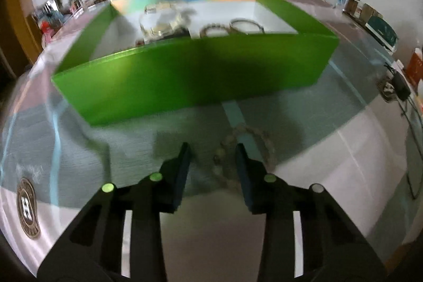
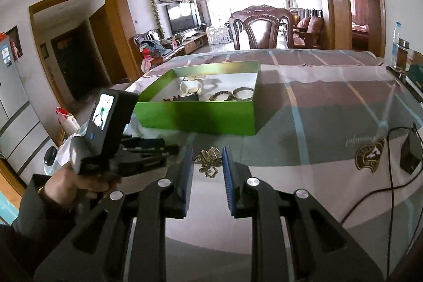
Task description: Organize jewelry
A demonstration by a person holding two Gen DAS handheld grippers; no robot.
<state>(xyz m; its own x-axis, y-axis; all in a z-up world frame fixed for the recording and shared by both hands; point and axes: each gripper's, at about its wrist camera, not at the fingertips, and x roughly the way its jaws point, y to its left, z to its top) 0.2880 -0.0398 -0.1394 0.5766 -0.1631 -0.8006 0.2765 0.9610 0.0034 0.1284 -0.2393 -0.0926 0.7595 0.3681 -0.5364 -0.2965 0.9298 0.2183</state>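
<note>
A blurred bead bracelet lies on the table just near of the green box, partly between the parted fingers of the left gripper, which hold nothing. The right gripper stands narrowly open around a gold jewelry piece lying on the table; contact cannot be told. Inside the box lie a bangle and another bead bracelet. A round gold emblem with unreadable script marks the tablecloth to the right, near a black adapter. Bare cloth spreads right of the box.
</note>
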